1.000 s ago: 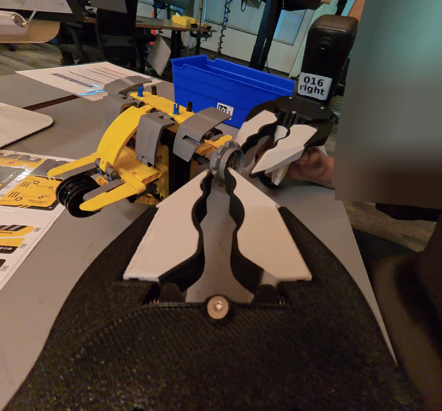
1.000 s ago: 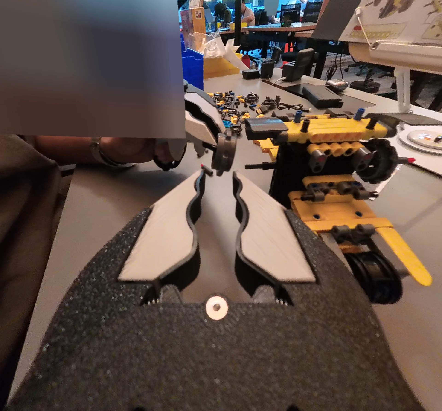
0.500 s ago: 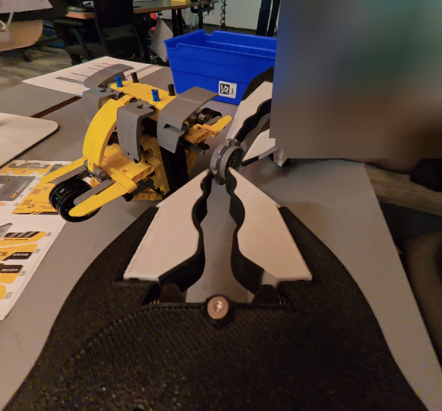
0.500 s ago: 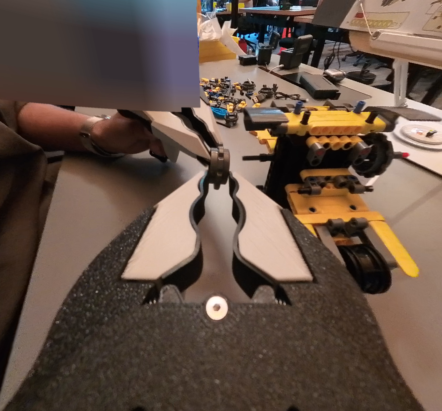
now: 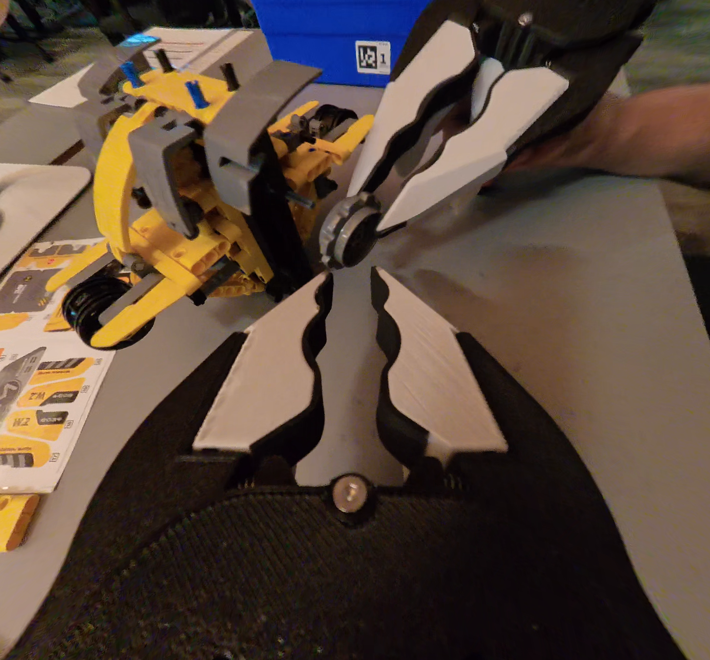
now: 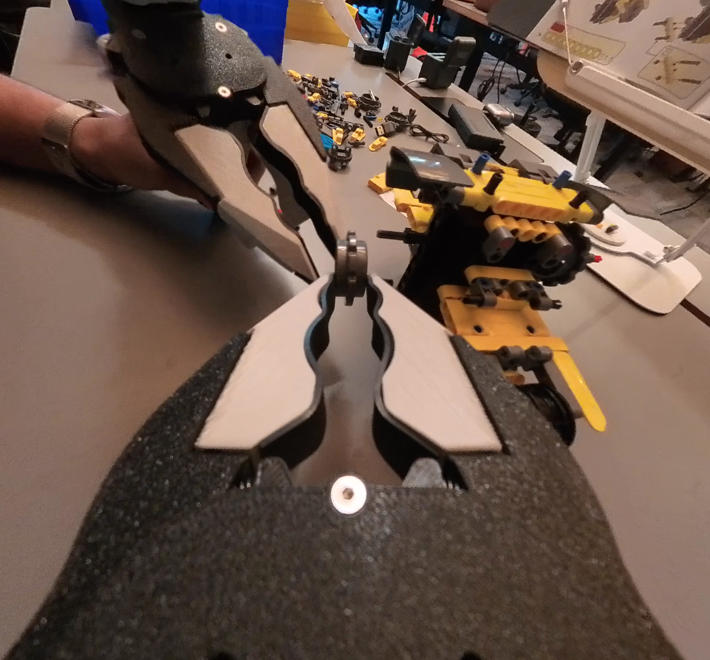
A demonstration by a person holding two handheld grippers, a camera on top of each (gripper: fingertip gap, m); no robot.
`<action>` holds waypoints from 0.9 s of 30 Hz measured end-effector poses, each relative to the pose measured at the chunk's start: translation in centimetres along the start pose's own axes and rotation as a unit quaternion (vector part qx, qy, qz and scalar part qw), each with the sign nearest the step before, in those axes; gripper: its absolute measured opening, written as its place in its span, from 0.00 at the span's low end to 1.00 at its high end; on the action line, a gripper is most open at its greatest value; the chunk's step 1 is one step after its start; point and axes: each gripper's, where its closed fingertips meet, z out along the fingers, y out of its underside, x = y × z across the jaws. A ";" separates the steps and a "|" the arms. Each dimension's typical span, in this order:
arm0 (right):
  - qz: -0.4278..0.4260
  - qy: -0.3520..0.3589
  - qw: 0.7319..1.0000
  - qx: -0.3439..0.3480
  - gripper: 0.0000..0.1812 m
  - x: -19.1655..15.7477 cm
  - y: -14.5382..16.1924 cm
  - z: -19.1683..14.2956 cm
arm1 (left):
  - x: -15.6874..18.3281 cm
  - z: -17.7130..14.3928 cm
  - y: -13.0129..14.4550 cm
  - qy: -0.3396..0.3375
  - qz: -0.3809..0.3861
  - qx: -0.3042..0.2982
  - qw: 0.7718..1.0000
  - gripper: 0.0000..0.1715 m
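Observation:
A small grey wheel hub (image 5: pixel 347 234) is pinched between the tips of my right gripper (image 5: pixel 370 211), which reaches in from the upper right. In the right wrist view the hub (image 6: pixel 350 269) stands edge-on between my right gripper's tips (image 6: pixel 350 277). My left gripper (image 5: pixel 351 275) is open and empty, its tips just below the hub and clear of it. It also shows in the right wrist view (image 6: pixel 324 265), coming in from the upper left. A yellow and grey brick vehicle (image 5: pixel 184 188) stands just left of the hub, with a thin black axle (image 6: pixel 392 235) pointing at it.
A blue bin (image 5: pixel 326 19) stands behind the vehicle. A sticker sheet (image 5: pixel 38 392) lies at the left table edge. Several loose bricks (image 6: pixel 345 104) lie farther back. A white stand (image 6: pixel 653 277) with instruction pages is at the right. A person's hand (image 5: pixel 614 138) holds the right gripper. Less than 4 cm separates the two grippers' tips.
The hub was in my left gripper. My right gripper came in and shut on it; my left gripper has opened, let go and drawn back slightly.

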 end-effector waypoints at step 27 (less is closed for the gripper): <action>0.016 -0.010 1.000 0.019 0.08 -0.1 -0.7 -0.1 | 0.3 -0.1 0.4 -0.009 0.017 -0.017 1.000 0.09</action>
